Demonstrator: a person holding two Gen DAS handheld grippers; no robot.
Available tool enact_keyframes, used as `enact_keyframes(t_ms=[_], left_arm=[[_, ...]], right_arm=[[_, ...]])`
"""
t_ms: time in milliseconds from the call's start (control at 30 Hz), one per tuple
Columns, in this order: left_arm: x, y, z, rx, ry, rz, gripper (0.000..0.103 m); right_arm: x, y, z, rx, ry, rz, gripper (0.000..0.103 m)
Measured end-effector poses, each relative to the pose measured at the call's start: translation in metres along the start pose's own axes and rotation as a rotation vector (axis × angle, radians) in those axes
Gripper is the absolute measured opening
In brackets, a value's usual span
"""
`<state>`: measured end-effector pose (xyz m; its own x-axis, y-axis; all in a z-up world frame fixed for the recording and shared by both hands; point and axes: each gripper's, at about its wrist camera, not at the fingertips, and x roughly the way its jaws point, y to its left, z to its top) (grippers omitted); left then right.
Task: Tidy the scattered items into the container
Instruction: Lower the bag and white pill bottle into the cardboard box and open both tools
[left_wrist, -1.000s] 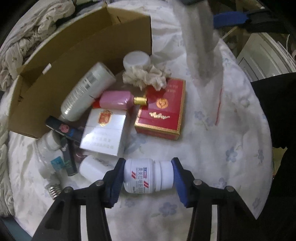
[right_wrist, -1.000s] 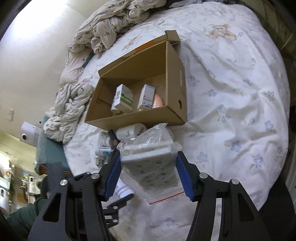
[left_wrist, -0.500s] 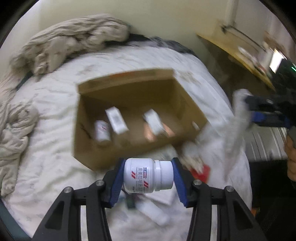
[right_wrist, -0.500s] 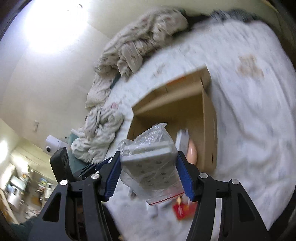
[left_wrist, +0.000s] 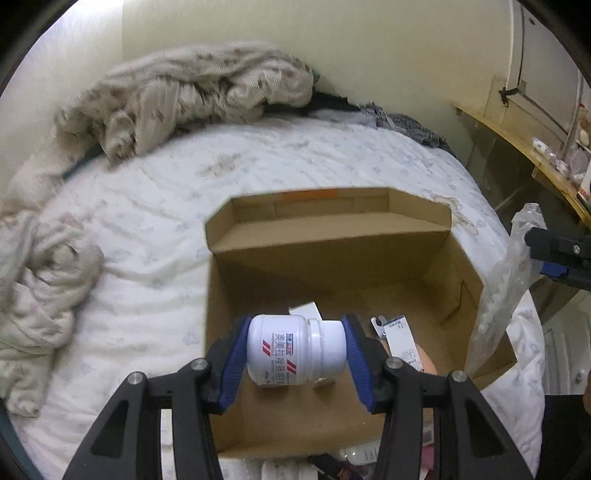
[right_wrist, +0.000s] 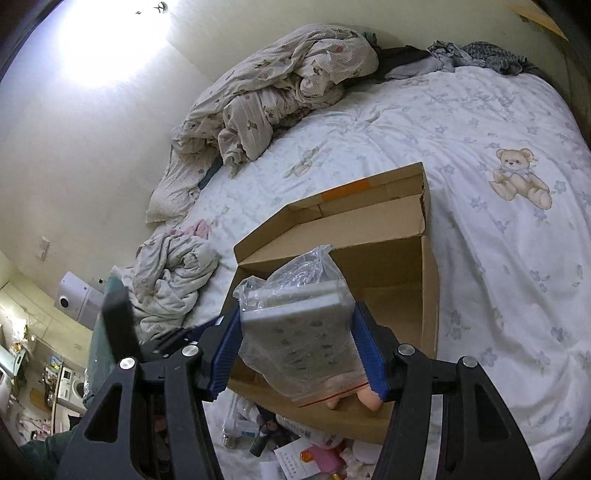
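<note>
A: What is lying on the far left of the bed (left_wrist: 155, 236)?

B: A crumpled blanket (left_wrist: 192, 88) is bunching up against the wall, and more bedding is piling at the left edge.

A: And the left claw (left_wrist: 296, 349)?

B: It is clenching a white bottle (left_wrist: 295, 349) sideways, base against the left pad and cap against the right. It is hanging over the near part of the open box (left_wrist: 458, 266).

A: Is anything sitting inside the box?

B: A few small cartons (left_wrist: 397, 332) are lying on its floor behind the bottle, partly hidden. The box is resting on the bed with its lid flap standing up at the back.

A: What about the right claw (right_wrist: 295, 349)?

B: It is gripping a clear bag (right_wrist: 299, 332) with a flat grey thing inside, both pads pressing its sides. It is hovering over the box's near wall.

A: And what is lying lower down?

B: Loose items (right_wrist: 295, 454) are lying scattered on the bed just in front of the box, too jumbled to tell apart.
</note>
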<state>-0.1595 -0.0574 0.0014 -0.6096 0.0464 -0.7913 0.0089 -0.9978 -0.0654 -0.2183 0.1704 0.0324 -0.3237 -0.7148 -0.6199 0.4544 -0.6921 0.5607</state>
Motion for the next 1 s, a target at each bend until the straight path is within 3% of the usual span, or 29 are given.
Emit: enact_keyframes(t_ms=[267, 500, 533, 633, 833, 1000], left_arm=[[0.045, 0.004, -0.005, -0.039, 0.134, -0.020, 0.050], [0.053, -0.005, -0.013, -0.012, 0.160, 0.003, 0.050], [0.053, -0.004, -0.014, -0.021, 0.166, 0.002, 0.052], [0.052, 0.003, -0.015, -0.069, 0.177, -0.007, 0.077], [0.040, 0.021, -0.014, -0.196, 0.153, -0.090, 0.078], [0.034, 0.022, -0.016, -0.199, 0.139, -0.082, 0.078]], right_arm=[[0.024, -0.004, -0.007, -0.051, 0.048, -0.113, 0.062], [0.053, 0.002, -0.025, -0.126, 0.149, -0.178, 0.062], [0.057, 0.002, -0.028, -0.133, 0.165, -0.185, 0.062], [0.067, 0.001, -0.036, -0.149, 0.206, -0.204, 0.062], [0.075, 0.001, -0.042, -0.178, 0.240, -0.225, 0.062], [0.082, 0.004, -0.047, -0.229, 0.261, -0.291, 0.062]])
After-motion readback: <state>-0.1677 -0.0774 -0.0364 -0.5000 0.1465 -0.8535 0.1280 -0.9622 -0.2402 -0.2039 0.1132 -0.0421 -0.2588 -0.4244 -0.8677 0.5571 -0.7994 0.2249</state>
